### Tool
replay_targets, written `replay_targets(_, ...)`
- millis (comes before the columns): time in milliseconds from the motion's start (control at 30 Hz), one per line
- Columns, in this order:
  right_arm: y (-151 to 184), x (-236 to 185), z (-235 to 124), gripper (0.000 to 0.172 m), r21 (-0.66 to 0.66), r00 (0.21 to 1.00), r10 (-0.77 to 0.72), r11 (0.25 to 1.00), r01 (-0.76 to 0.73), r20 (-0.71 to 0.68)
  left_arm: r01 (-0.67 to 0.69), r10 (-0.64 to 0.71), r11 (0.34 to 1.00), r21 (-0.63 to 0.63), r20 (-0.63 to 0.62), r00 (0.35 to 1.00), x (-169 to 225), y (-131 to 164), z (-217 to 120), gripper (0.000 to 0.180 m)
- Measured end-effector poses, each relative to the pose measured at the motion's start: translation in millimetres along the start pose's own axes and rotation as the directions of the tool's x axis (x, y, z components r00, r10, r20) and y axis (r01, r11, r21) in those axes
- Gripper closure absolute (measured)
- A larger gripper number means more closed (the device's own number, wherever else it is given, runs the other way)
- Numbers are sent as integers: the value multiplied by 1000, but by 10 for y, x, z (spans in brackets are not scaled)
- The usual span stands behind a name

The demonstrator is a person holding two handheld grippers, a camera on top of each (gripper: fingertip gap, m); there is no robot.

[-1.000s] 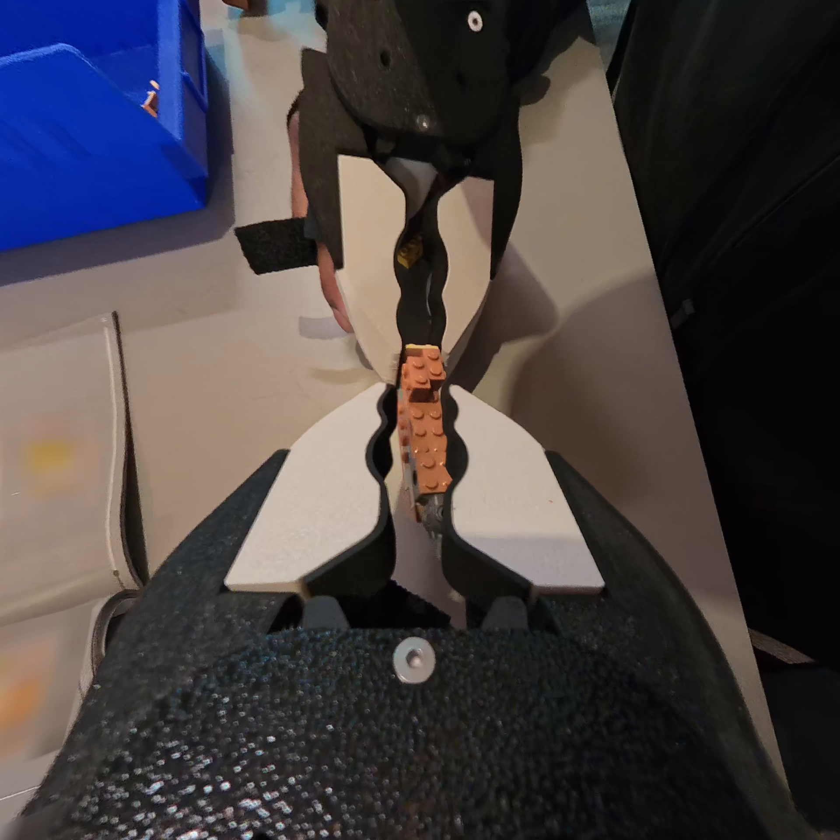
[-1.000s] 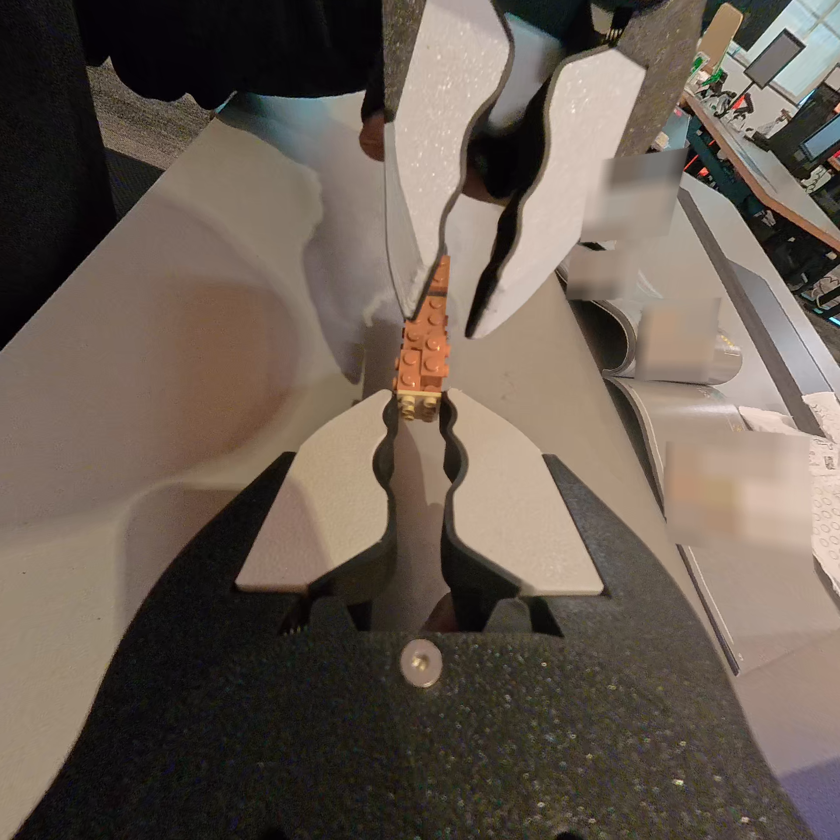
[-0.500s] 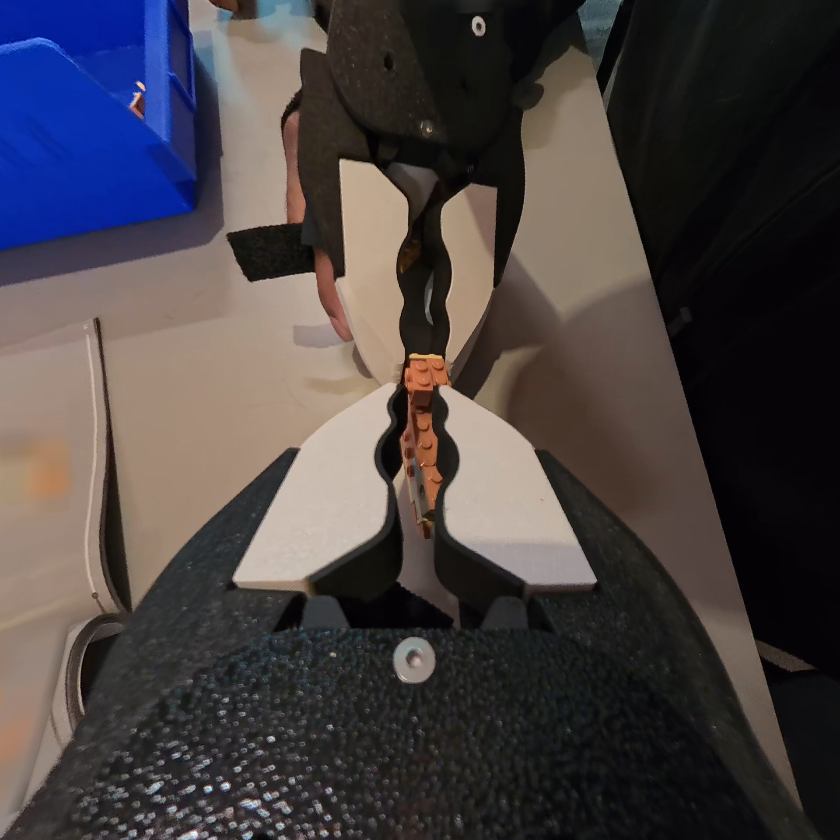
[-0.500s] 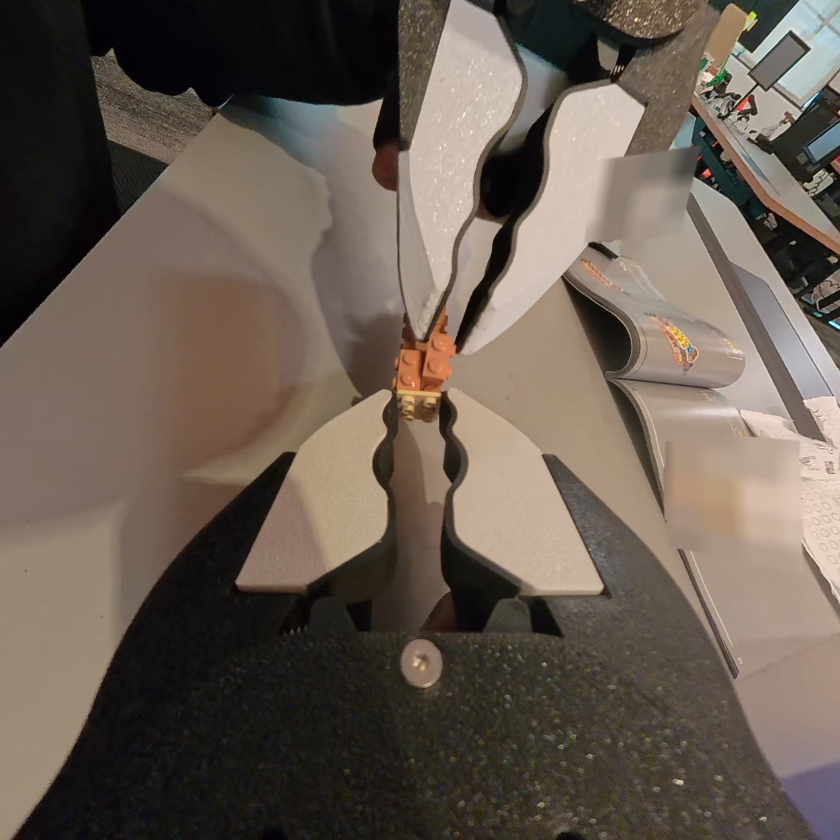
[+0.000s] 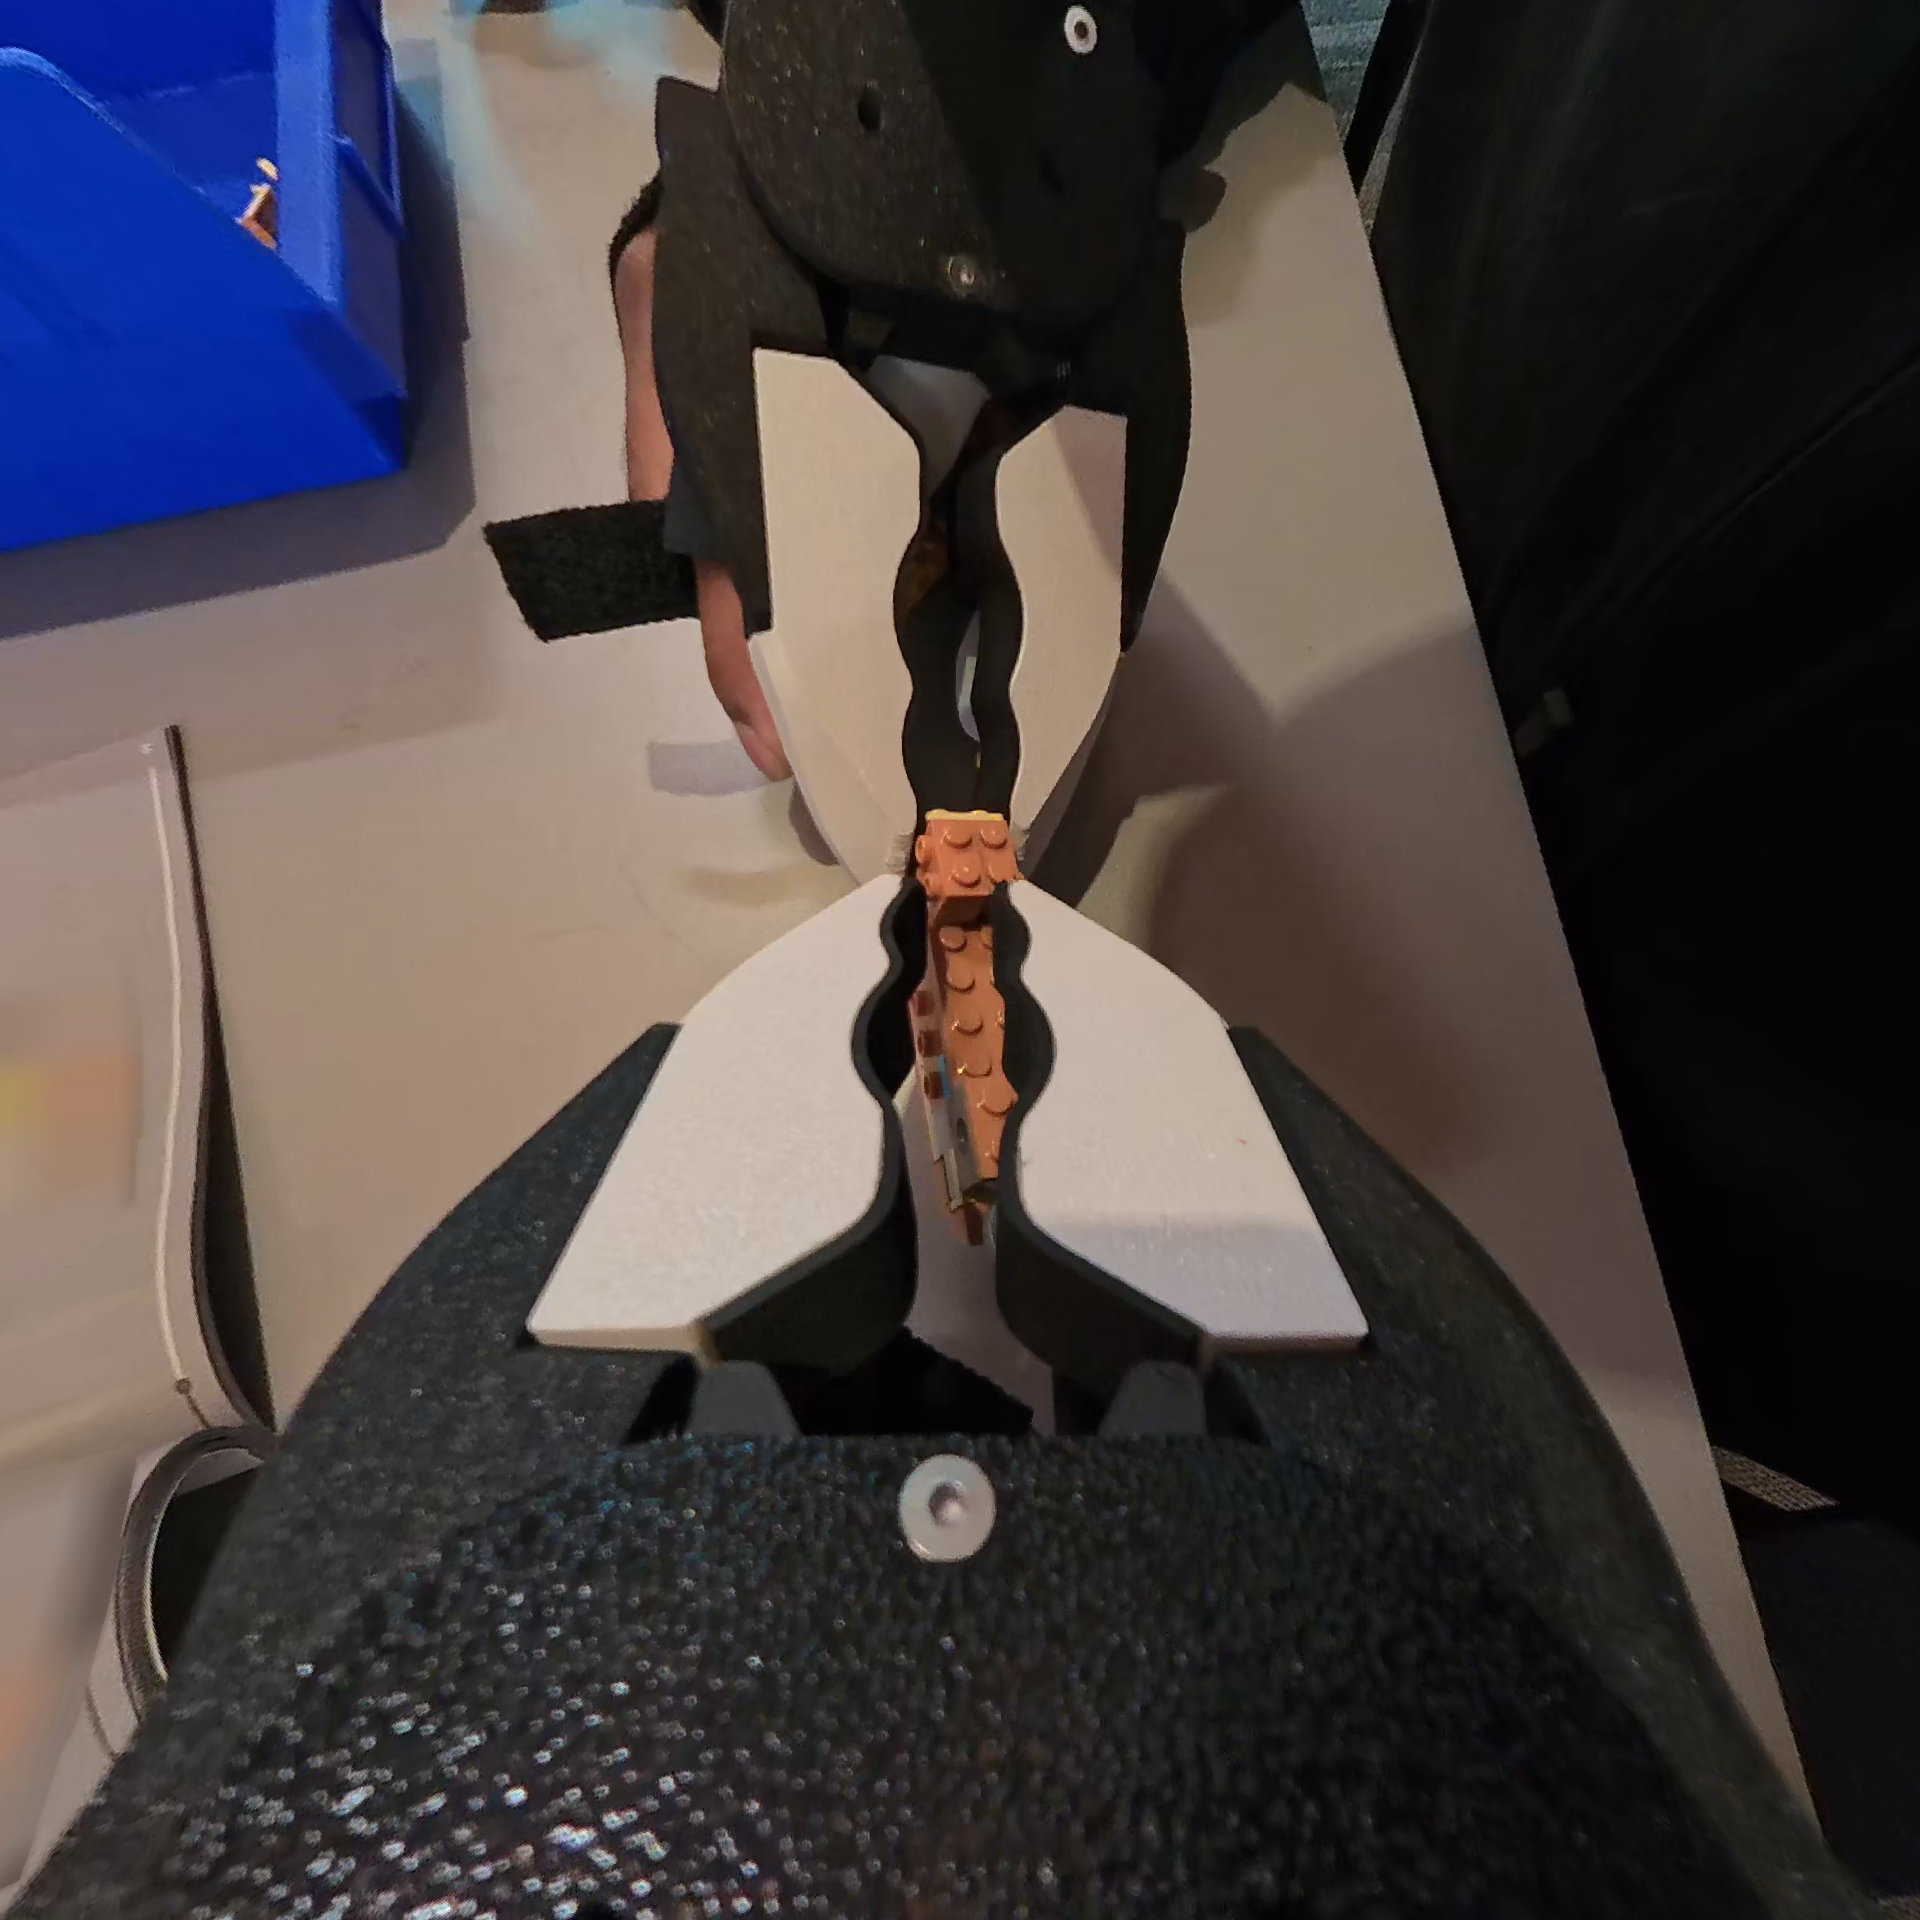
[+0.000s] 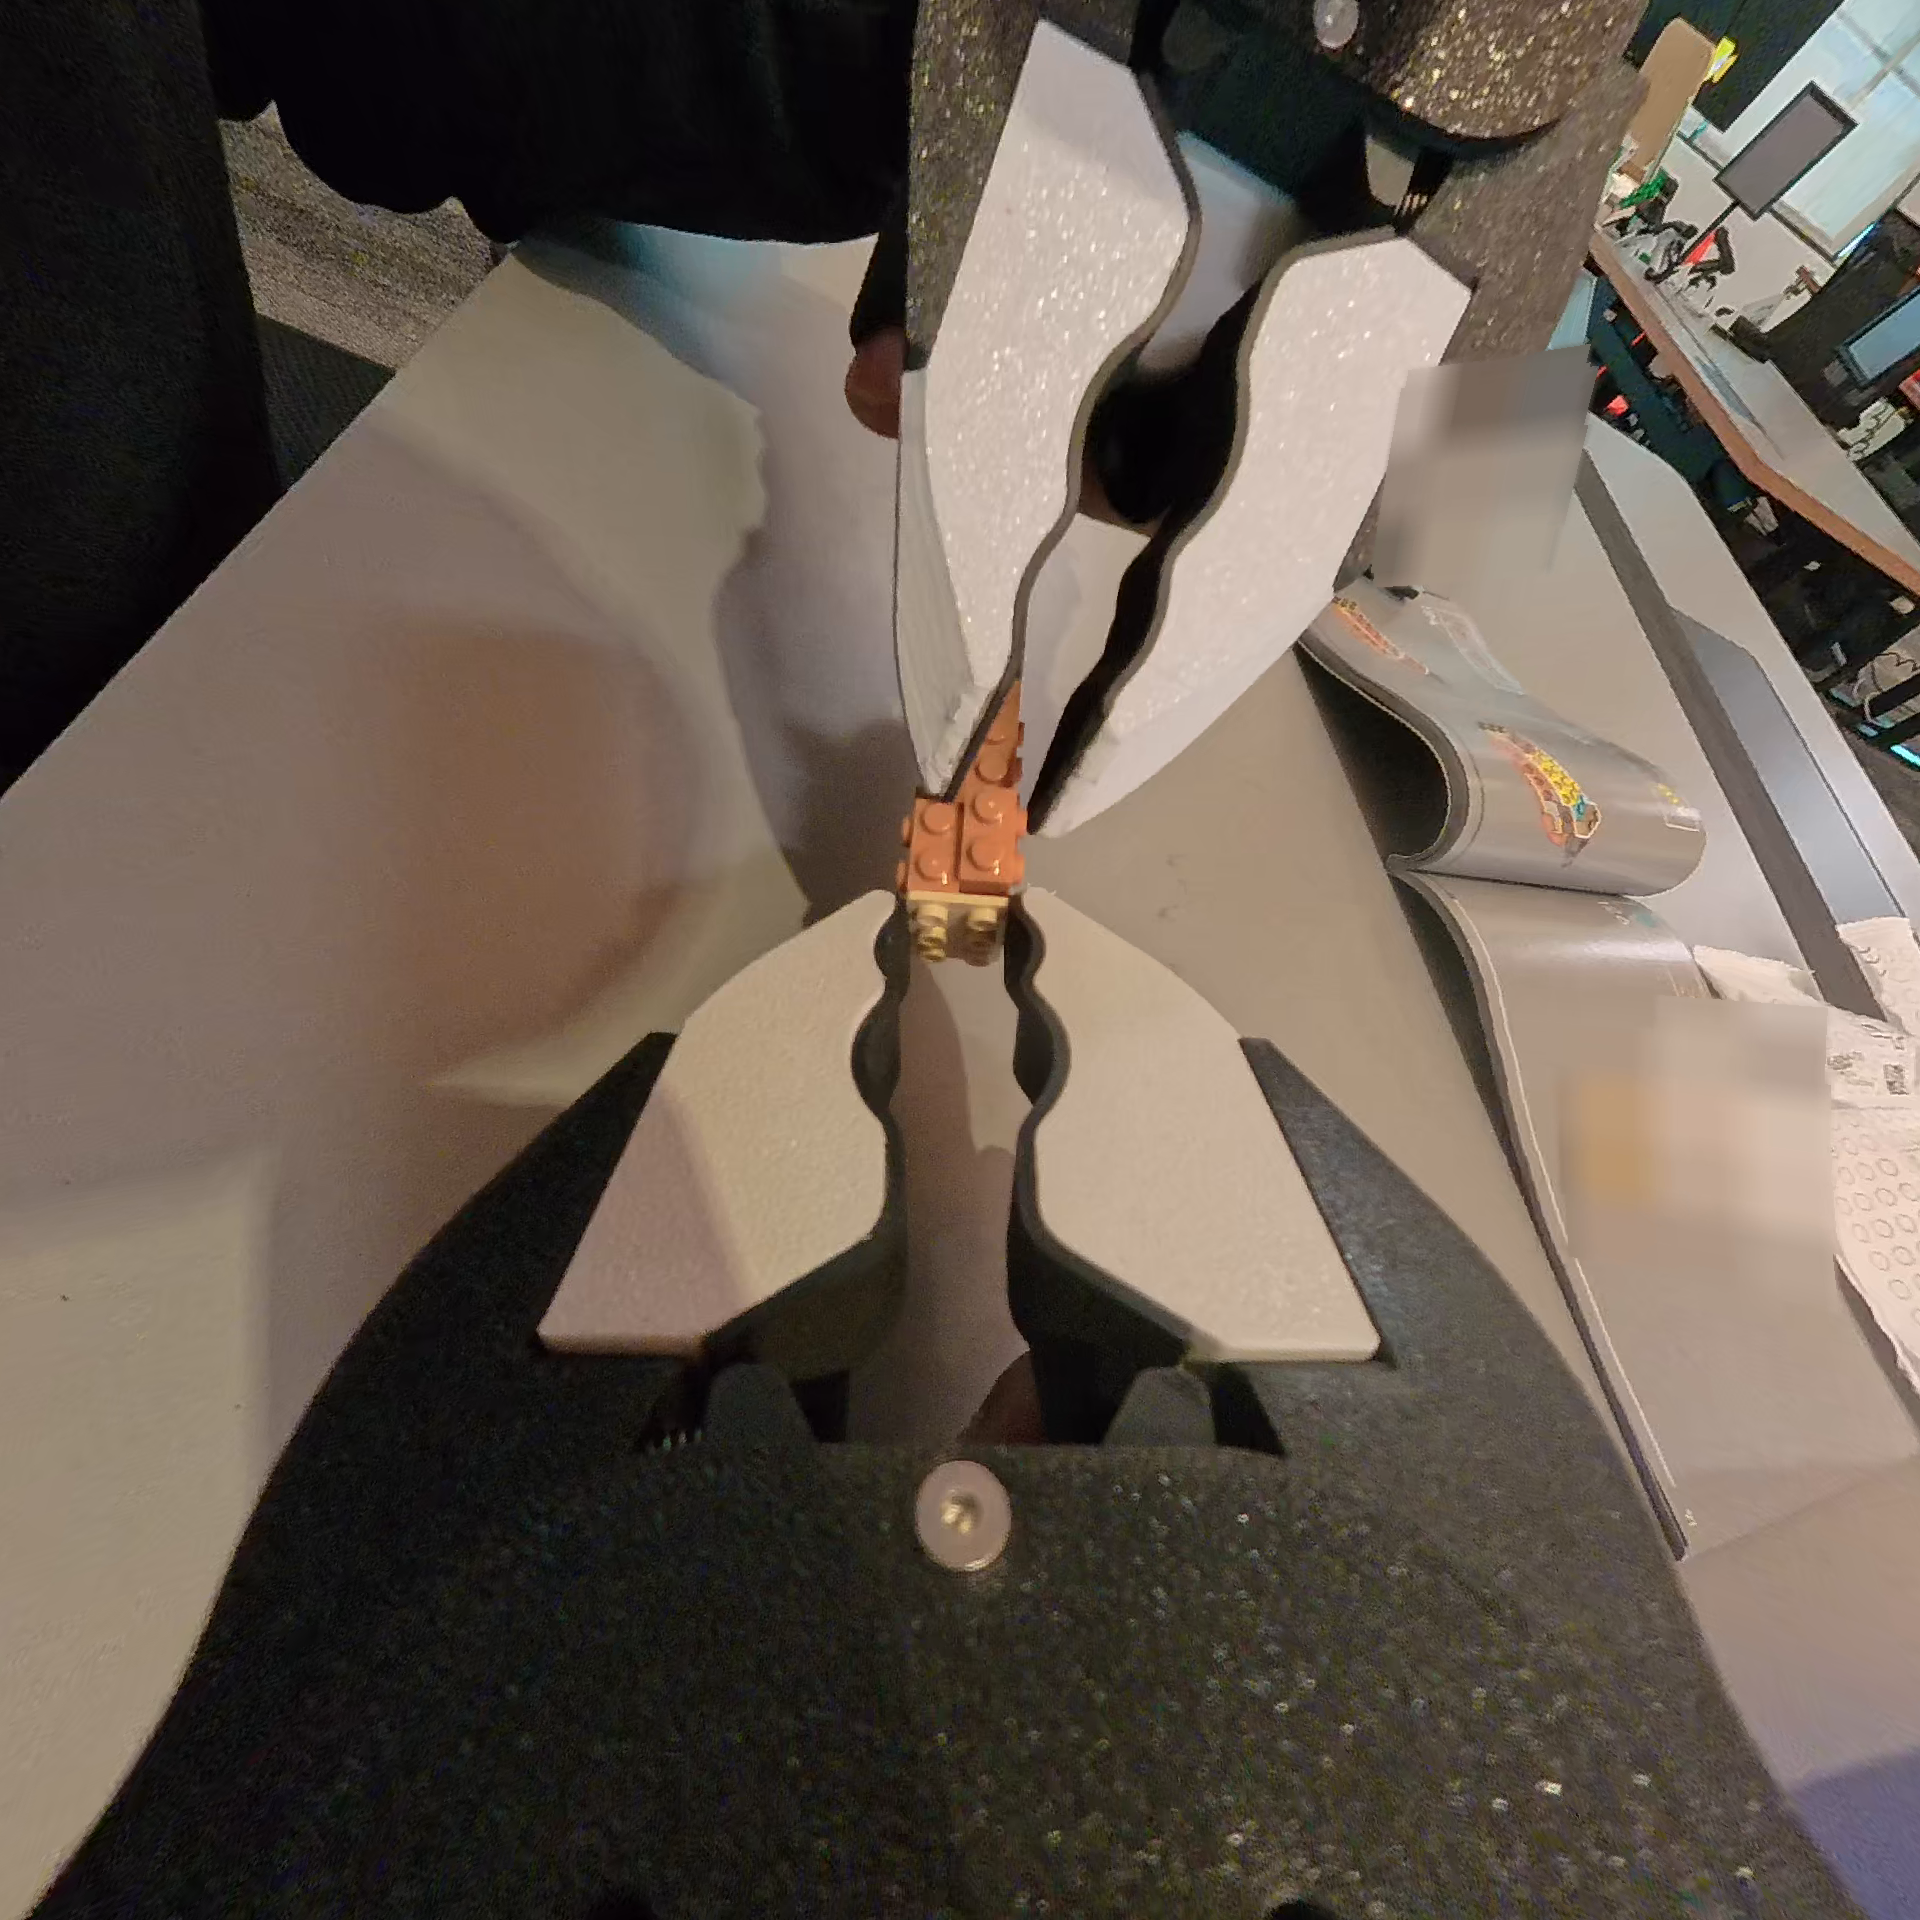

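Note:
An orange brick assembly (image 5: pixel 961 1018) with a tan plate (image 6: pixel 956 925) at one end is held in the air above the table between both grippers. My left gripper (image 5: pixel 958 899) is shut on the long orange part, which stands on edge between its pads. My right gripper (image 6: pixel 958 914) is shut on the tan and orange block end (image 6: pixel 961 847) at its fingertips. The grippers face each other tip to tip. The right gripper shows in the left wrist view (image 5: pixel 966 821), and the left gripper shows in the right wrist view (image 6: pixel 997 800).
A blue bin (image 5: pixel 156 312) stands at the far left of the light table (image 5: pixel 416 831). An open booklet (image 6: pixel 1507 779) and a printed sheet (image 6: pixel 1881 1195) lie to the right. A hand (image 5: pixel 738 675) holds the far gripper. The table edge (image 5: pixel 1507 727) runs along a dark area. The grippers are tip to tip, or close to it.
My left gripper's jaws have narrowed onto the orange assembly and moved closer to the right gripper, so less of it shows between them. The right grasp has not changed.

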State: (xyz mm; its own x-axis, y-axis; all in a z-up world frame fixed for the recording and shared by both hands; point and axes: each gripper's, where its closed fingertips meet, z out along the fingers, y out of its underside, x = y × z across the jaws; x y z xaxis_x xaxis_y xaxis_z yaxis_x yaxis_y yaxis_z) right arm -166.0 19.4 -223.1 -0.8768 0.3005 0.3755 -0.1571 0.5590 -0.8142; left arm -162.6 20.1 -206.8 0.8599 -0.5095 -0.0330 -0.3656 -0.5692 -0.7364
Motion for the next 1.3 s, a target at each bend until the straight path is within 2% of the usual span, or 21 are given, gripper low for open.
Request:
replay_targets(167, -4, -14, 5, 155, 0, 1000, -7, 1000, 7, 2, 6, -6, 1000, -1, 0, 1000, 21, 5, 1, 168)
replay_targets(333, -8, 4, 2, 155, 5, 1000, 0, 1000, 0, -7, 29, -29, 999, 12, 0, 1000, 31, -6, -6, 160)
replay_targets(400, -3, 12, -1, 155, 4, 1000, 0, 1000, 0, -12, 66, -67, 997, 38, 20, 998, 7, -29, -39, 155)
replay_targets(467, -3, 26, -8, 155, 4, 1000, 0, 1000, 0, -19, 156, -161, 983, 99, 47, 986, -39, -58, -105, 153)
replay_targets(533, -5, 45, -21, 155, 9, 1000, 4, 1000, -4, -29, 296, -310, 937, 185, 53, 949, -92, -59, -170, 152)
replay_targets(667, 11, 67, -55, 155, 12, 999, 13, 1000, -13, -42, 530, -560, 795, 295, 21, 829, -110, 105, -187, 146)
replay_targets(800, 18, 70, -74, 155, 9, 998, -7, 1000, 8, -60, 683, -705, 633, 364, -92, 703, -45, 173, -139, 140)
replay_targets(867, 14, 59, -75, 155, 7, 998, -21, 1000, 22, -64, 724, -735, 576, 379, -148, 662, -13, 156, -109, 139)
replay_targets(967, 4, 50, -73, 155, 7, 996, -46, 999, 46, -71, 752, -747, 536, 385, -199, 634, 5, 121, -73, 137)
replay_targets(1300, 12, 53, -67, 155, -2, 989, -108, 994, 109, -100, 808, -762, 478, 345, -295, 577, 18, 71, 43, 138)
